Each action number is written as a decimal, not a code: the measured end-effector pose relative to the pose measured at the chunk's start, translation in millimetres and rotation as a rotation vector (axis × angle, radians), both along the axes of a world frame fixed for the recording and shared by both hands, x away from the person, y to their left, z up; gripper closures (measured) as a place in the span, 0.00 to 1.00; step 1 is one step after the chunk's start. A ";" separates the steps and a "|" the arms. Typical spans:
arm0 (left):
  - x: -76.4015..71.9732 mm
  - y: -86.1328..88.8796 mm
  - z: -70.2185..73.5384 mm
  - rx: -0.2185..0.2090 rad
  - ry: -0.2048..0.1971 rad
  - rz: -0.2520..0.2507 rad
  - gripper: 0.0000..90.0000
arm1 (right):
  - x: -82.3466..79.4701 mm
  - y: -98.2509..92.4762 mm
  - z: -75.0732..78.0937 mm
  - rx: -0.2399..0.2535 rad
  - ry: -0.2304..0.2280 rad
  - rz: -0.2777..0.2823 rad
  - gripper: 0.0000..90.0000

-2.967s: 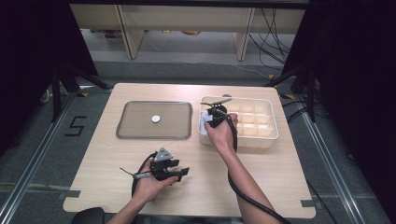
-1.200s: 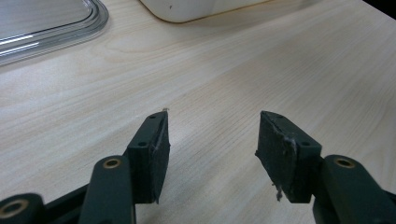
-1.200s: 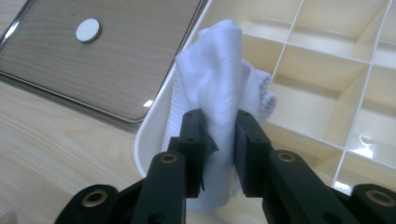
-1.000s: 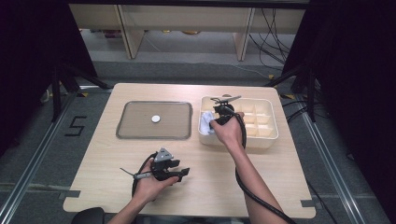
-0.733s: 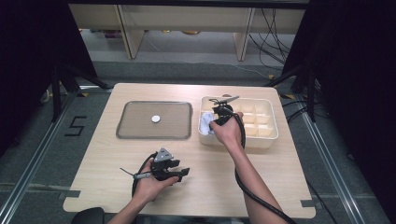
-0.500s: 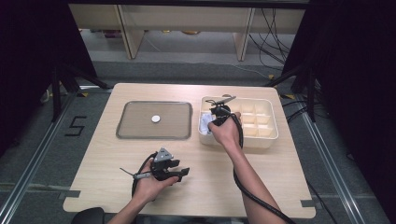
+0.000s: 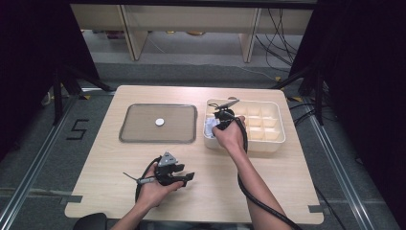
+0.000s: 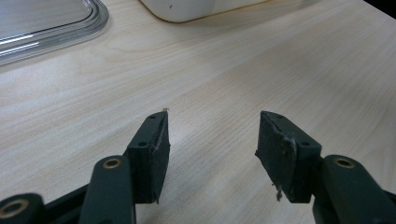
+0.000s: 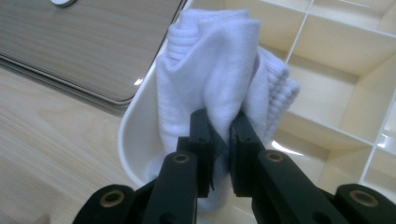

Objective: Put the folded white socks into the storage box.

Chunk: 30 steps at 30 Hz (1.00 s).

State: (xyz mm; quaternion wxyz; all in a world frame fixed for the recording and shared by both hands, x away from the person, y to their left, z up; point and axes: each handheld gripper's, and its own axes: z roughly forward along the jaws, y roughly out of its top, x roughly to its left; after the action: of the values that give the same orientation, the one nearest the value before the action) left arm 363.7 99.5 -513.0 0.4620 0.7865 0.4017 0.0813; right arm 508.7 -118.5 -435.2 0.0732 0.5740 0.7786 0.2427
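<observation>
The right gripper's (image 9: 219, 140) fingers (image 9: 201, 140) are clenched on a white cloth (image 9: 210, 70), bunched in the corner compartment of the divided box (image 9: 327, 135) nearest the clear tray (image 7: 143, 125). The left gripper's (image 8: 212, 140) fingers are spread and hold nothing, near the box. The pinch catches few folds, so lifting could let the cloth slip or snag a divider.

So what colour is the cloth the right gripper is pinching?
White; the cloth shows best in the right gripper view.
</observation>
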 end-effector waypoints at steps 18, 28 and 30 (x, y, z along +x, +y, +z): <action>-0.3 0.2 -0.3 0.006 -0.003 0.002 0.48 | 6.4 5.8 -8.1 -0.019 0.069 0.004 0.92; -0.8 0.2 -0.4 0.005 -0.002 -0.002 0.48 | 10.3 4.2 -14.1 -0.015 0.079 0.048 0.92; -0.7 0.1 -0.5 0.006 -0.001 -0.004 0.48 | 8.8 6.7 -12.2 -0.013 0.121 0.007 0.92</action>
State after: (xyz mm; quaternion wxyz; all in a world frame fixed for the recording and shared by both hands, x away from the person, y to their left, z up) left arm 363.0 99.6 -513.5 0.4599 0.7887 0.3997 0.0820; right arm 517.5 -111.8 -447.4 0.0290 0.5844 0.7852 0.2027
